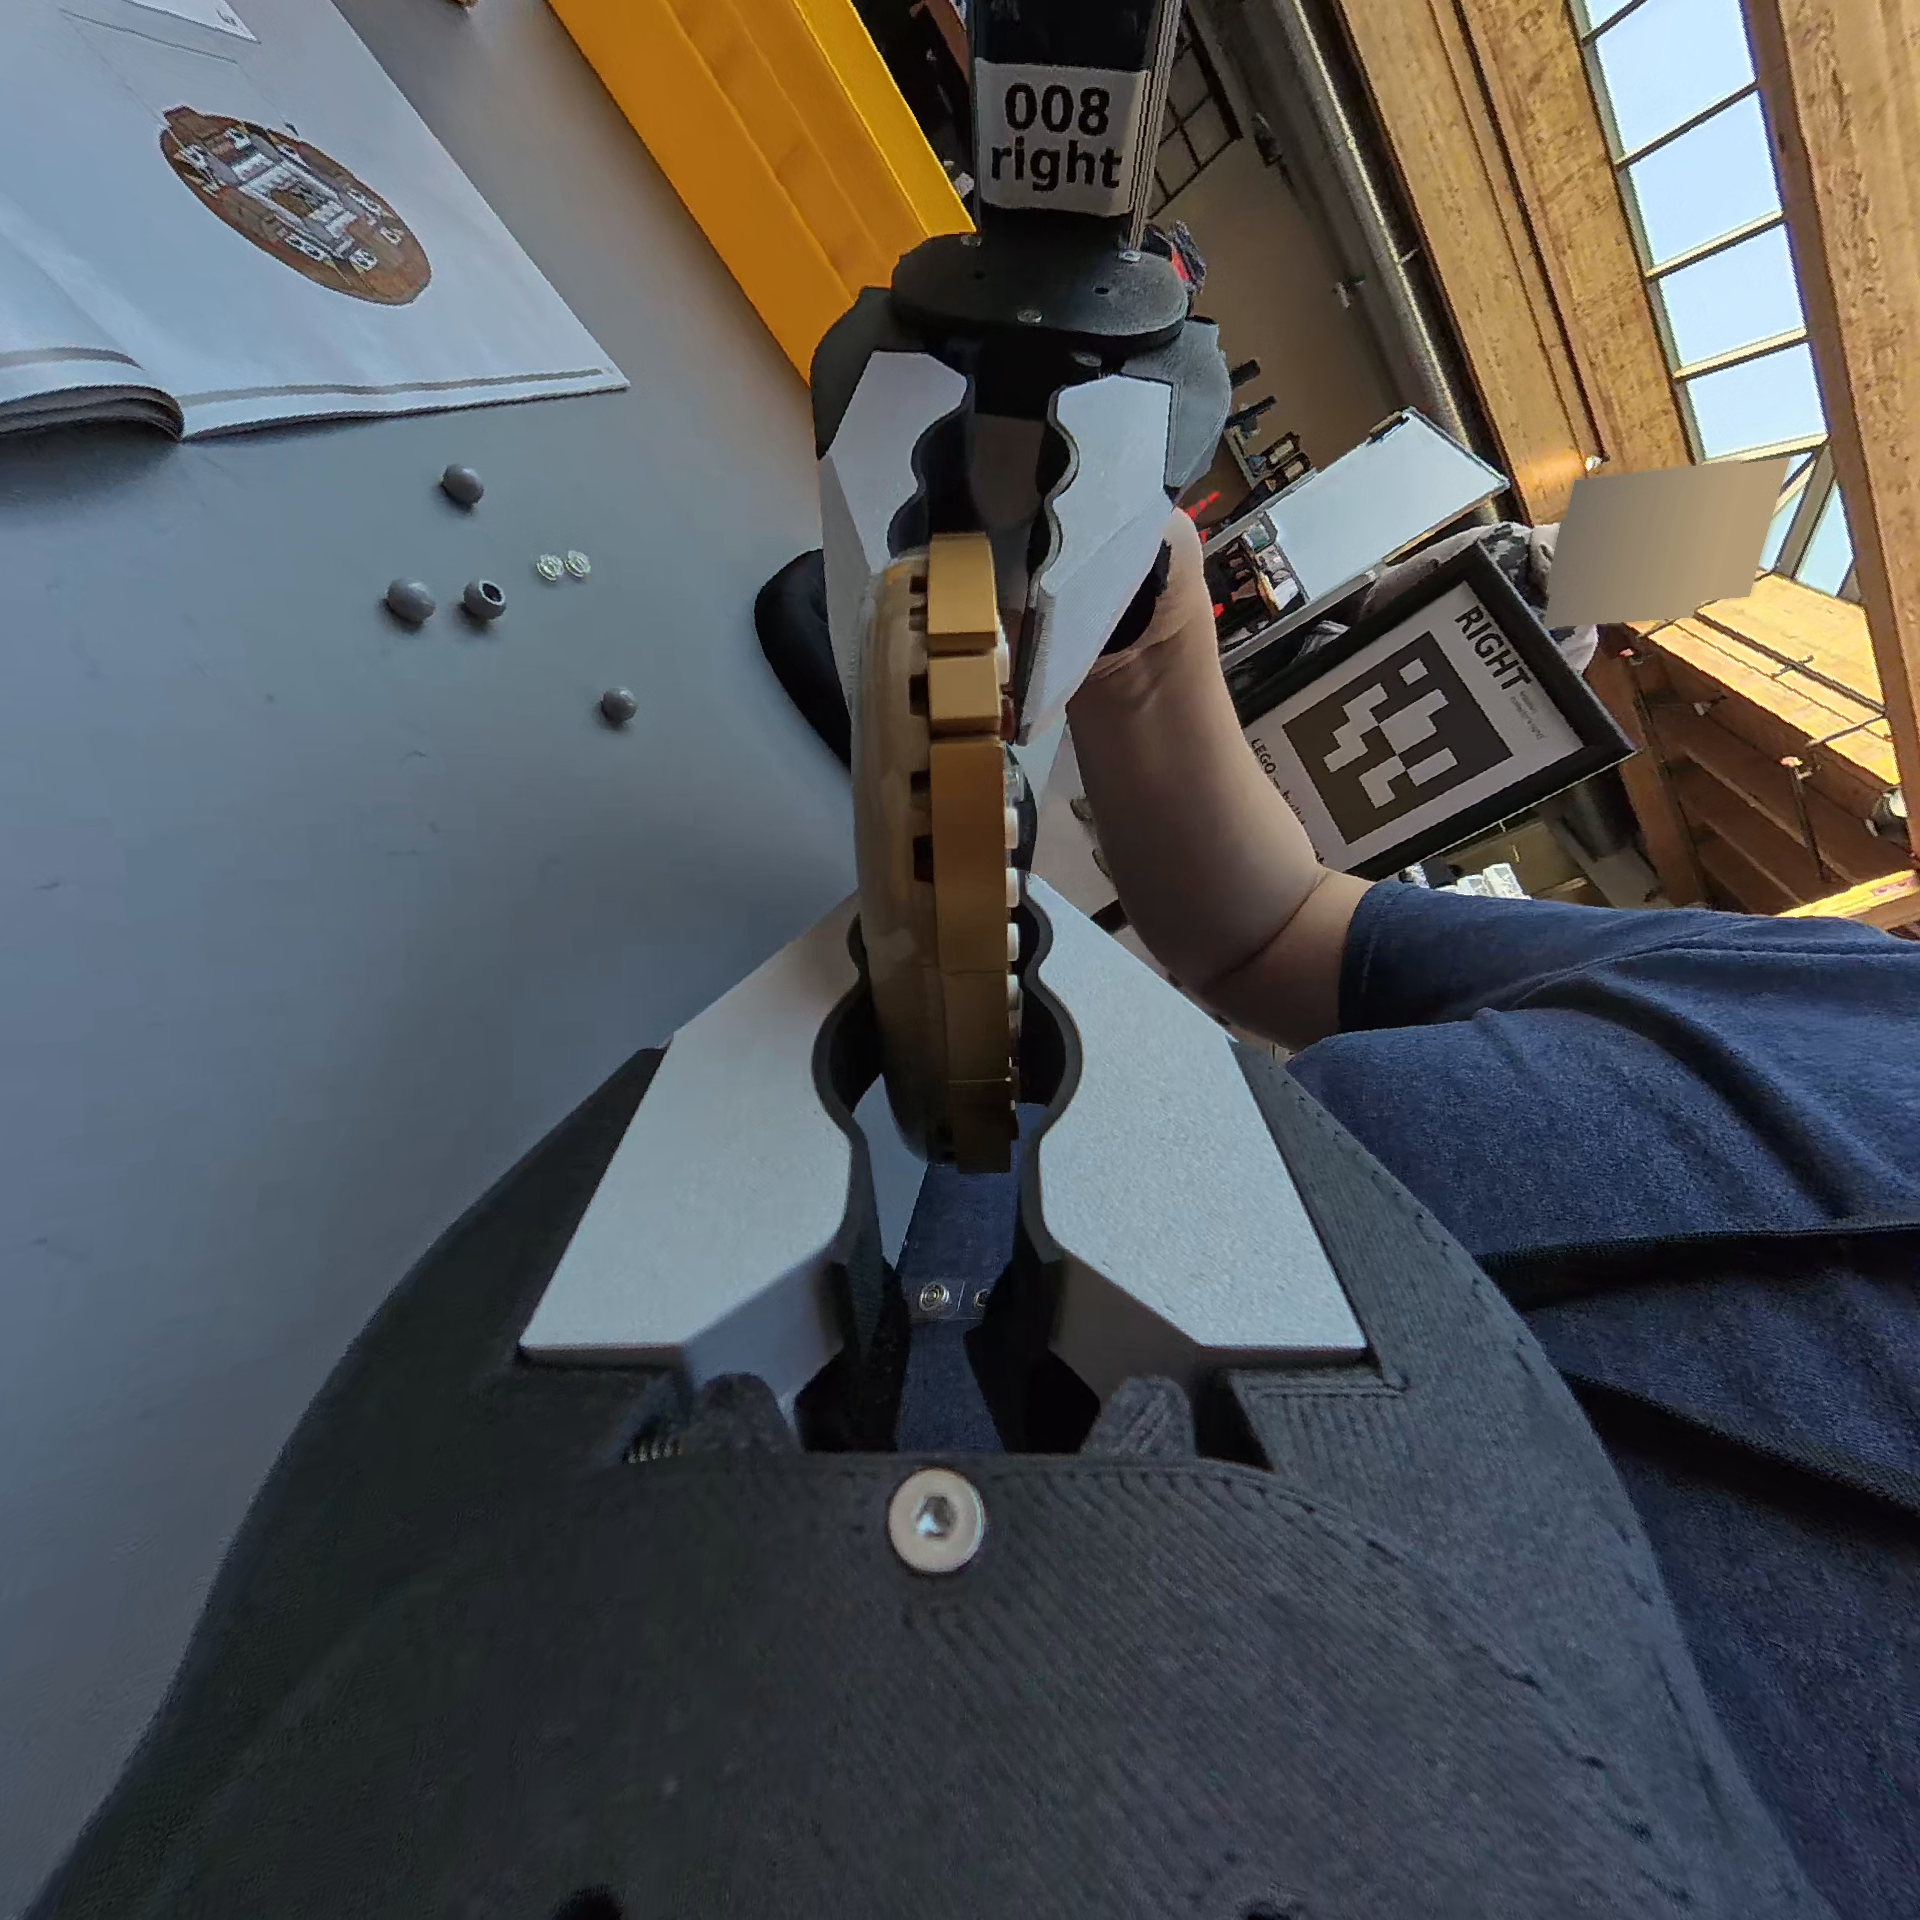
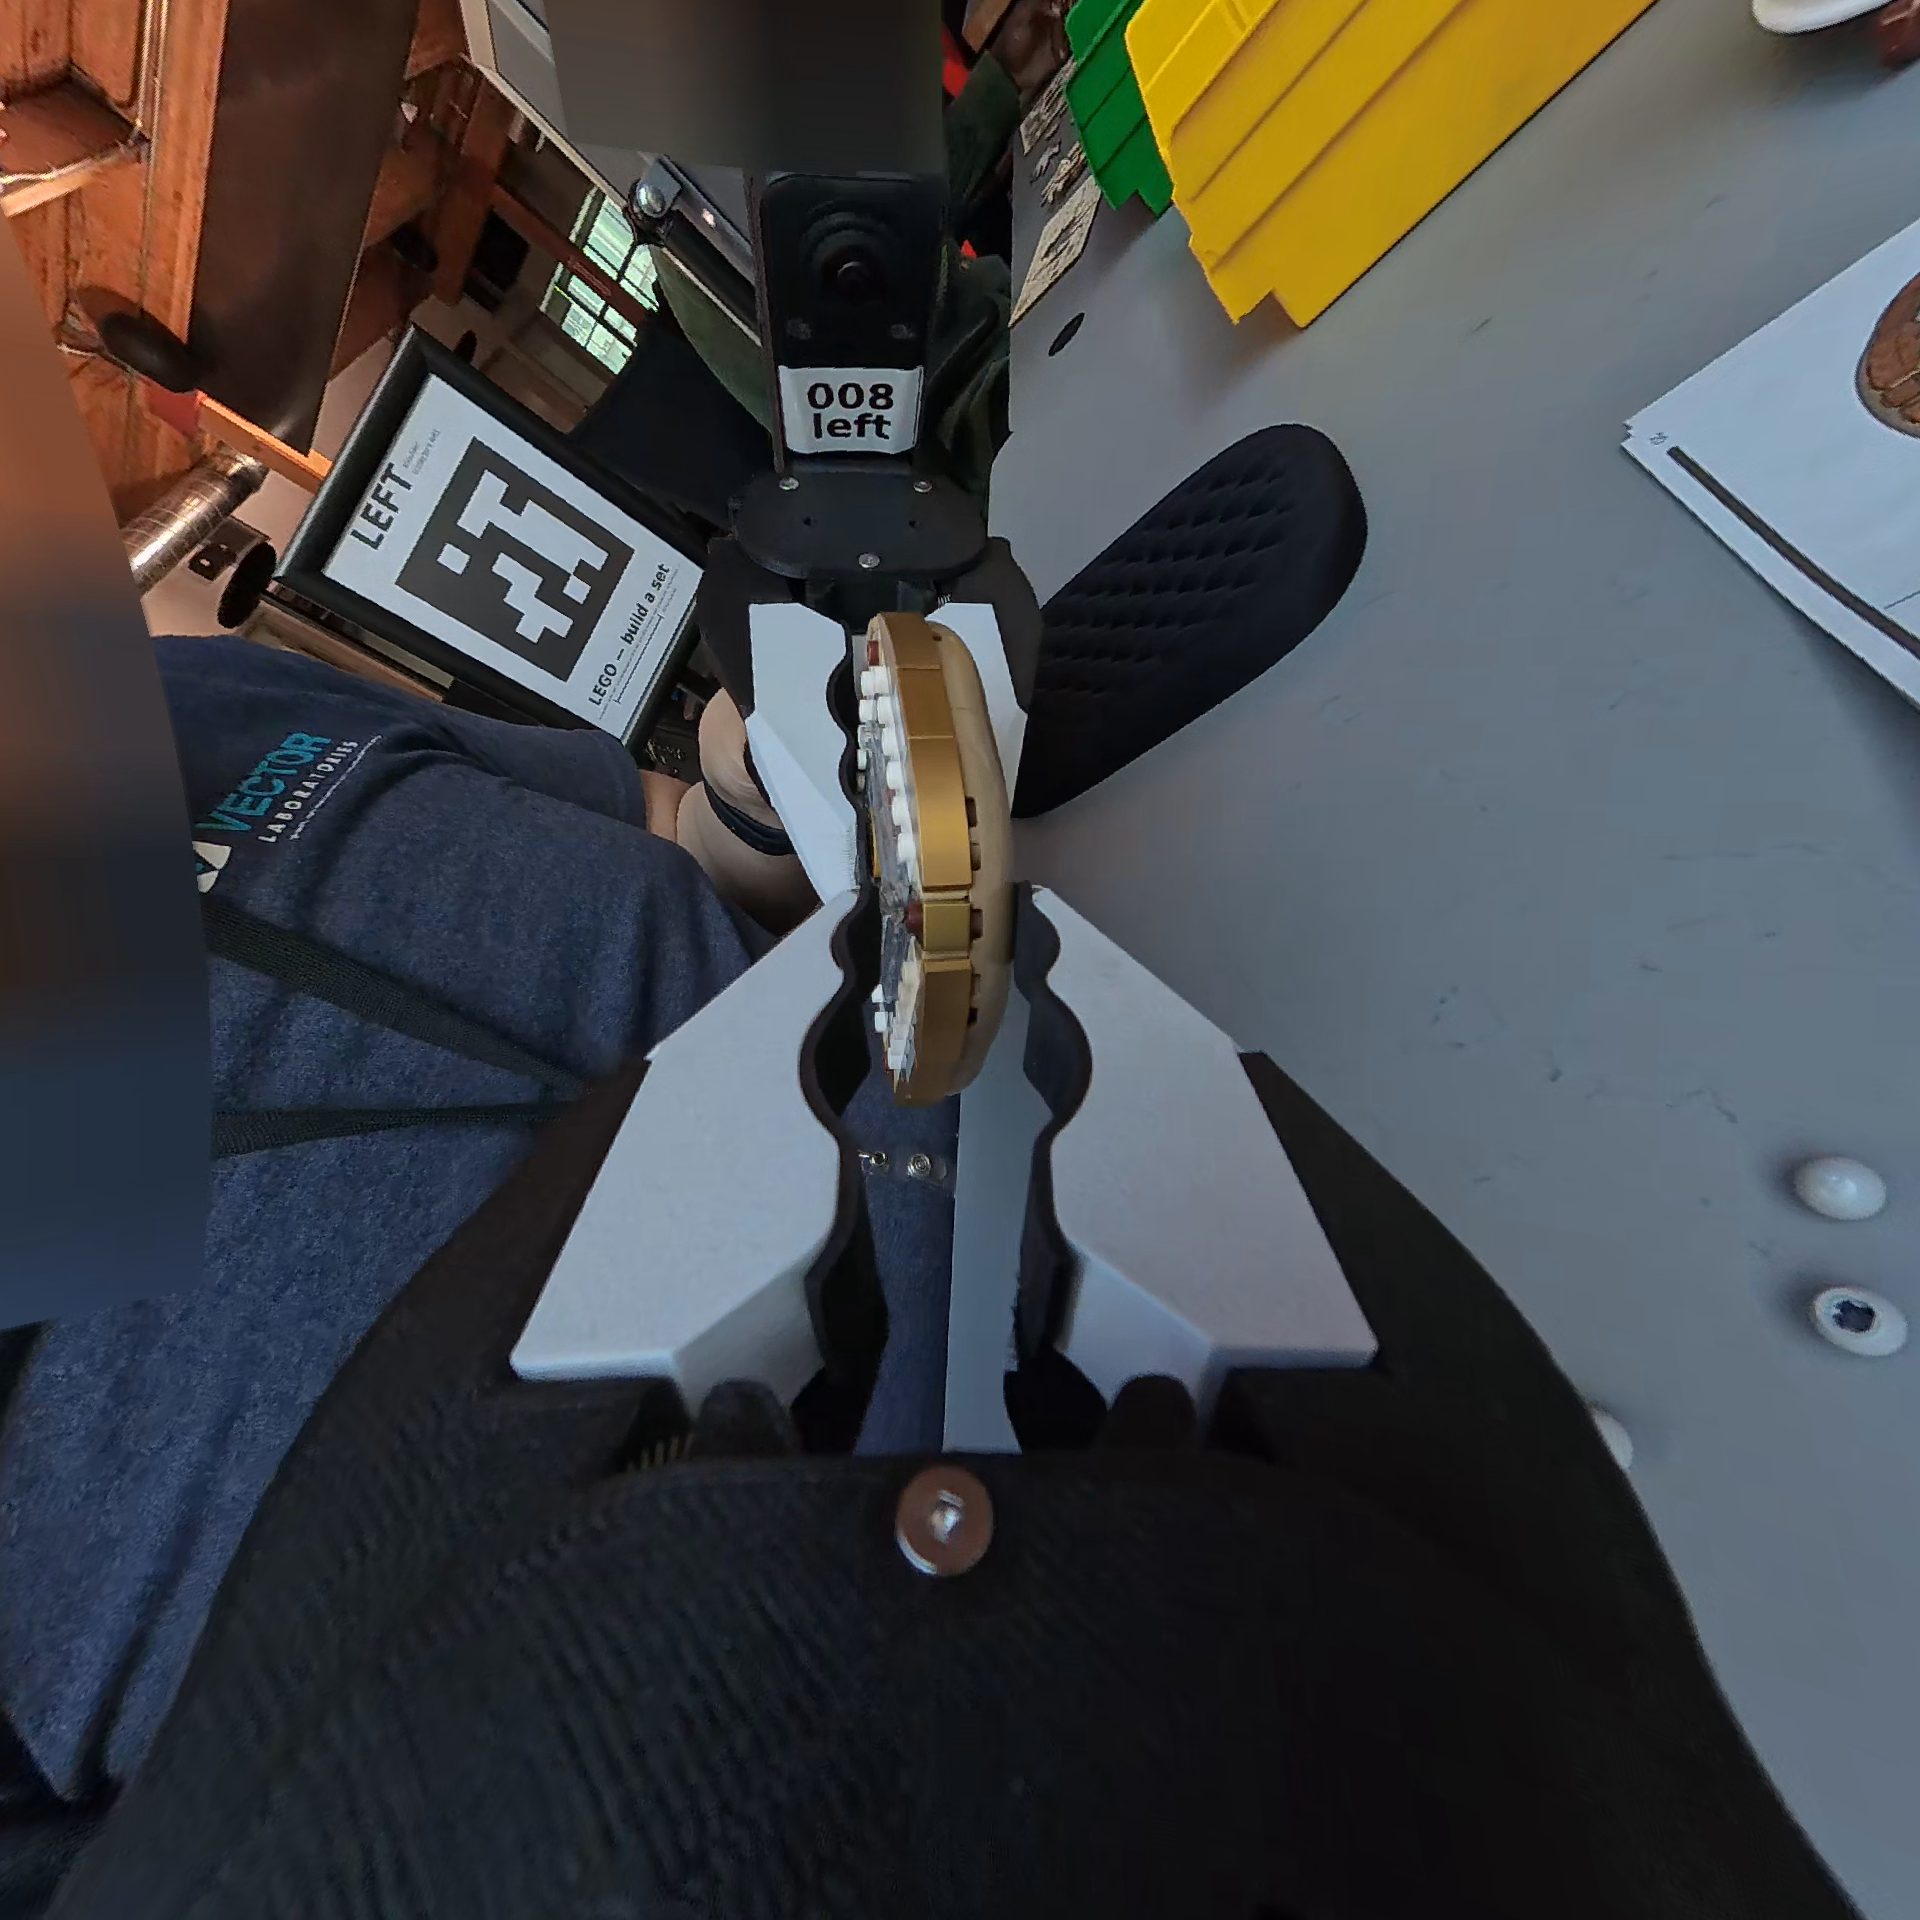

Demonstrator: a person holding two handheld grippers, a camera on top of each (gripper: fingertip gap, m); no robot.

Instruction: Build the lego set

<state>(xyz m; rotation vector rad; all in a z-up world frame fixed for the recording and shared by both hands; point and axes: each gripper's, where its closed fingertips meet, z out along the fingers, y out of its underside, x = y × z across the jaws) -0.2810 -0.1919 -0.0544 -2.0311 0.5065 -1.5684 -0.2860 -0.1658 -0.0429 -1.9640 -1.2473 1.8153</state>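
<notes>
Grey matte tabletop (image 1: 312, 935) fills one side of both wrist views; the round gold-rimmed lego disc (image 1: 961, 852) serves as landmark, held on edge in the air off the tabletop's near edge, in front of a person in a dark blue shirt (image 1: 1610, 1195).

Yellow plastic bins (image 1: 769, 156) lie on the tabletop well beyond the disc, with green plastic bins (image 2: 1107, 114) just beside them in the right wrist view. Open white instruction booklet (image 1: 260, 229) lies on the tabletop far from the disc, a picture of a round build on its page. Black mesh oval pad (image 2: 1184, 613) sits at the tabletop edge, close behind the disc.

Left claw (image 1: 951, 1049): grey jaws closed against the disc's lower rim, one on each face. Right claw (image 1: 997, 613): pinches the opposite rim, facing the left claw head-on. White studs line one face of the disc.

Small grey round lego pieces (image 1: 483, 597) lie scattered on the tabletop, between booklet and disc, well apart from the disc. Two tiny clear round studs (image 1: 561, 566) lie just beside them.
</notes>
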